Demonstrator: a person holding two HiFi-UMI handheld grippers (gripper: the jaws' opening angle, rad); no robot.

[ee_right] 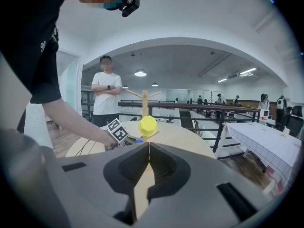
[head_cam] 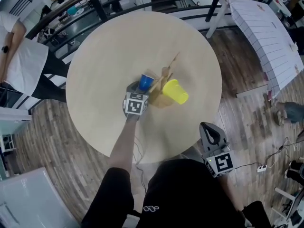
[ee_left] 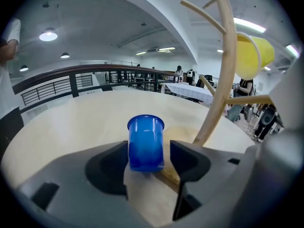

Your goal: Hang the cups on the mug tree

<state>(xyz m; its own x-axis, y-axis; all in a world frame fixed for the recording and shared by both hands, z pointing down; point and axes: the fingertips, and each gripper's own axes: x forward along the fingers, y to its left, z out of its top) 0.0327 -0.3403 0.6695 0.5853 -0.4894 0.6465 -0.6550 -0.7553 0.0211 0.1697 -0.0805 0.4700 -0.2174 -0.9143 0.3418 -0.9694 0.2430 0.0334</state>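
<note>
1. Your left tongs (ee_left: 148, 148) are open wide. The blue cup (ee_left: 146, 141) stands between the two jaws, but they are not squeezing it. You can see a gap between the cup and the jaw on the right of the left gripper view. The other jaw is just beside the cup.
2. The blue cup stands upright with its mouth up on the round table (head_cam: 109, 46). In the head view it is near the middle of the frame, just above the marker cube of your left tongs.
3. The mug tree (ee_left: 227, 70) stands on the table just to the right of the blue cup. Its foot is very near the cup.
4. The yellow cup (ee_left: 254, 56) hangs on a branch of the mug tree, in the upper right of the left gripper view.
5. Your right tongs (ee_right: 148, 148) are shut tight, with nothing in them. In the head view they are at the lower right, off the table's edge and over the wood floor (head_cam: 237, 65).
6. A person in a white shirt (ee_right: 107, 96) stands with folded arms on the far side of the table, left of middle in the right gripper view.
</note>
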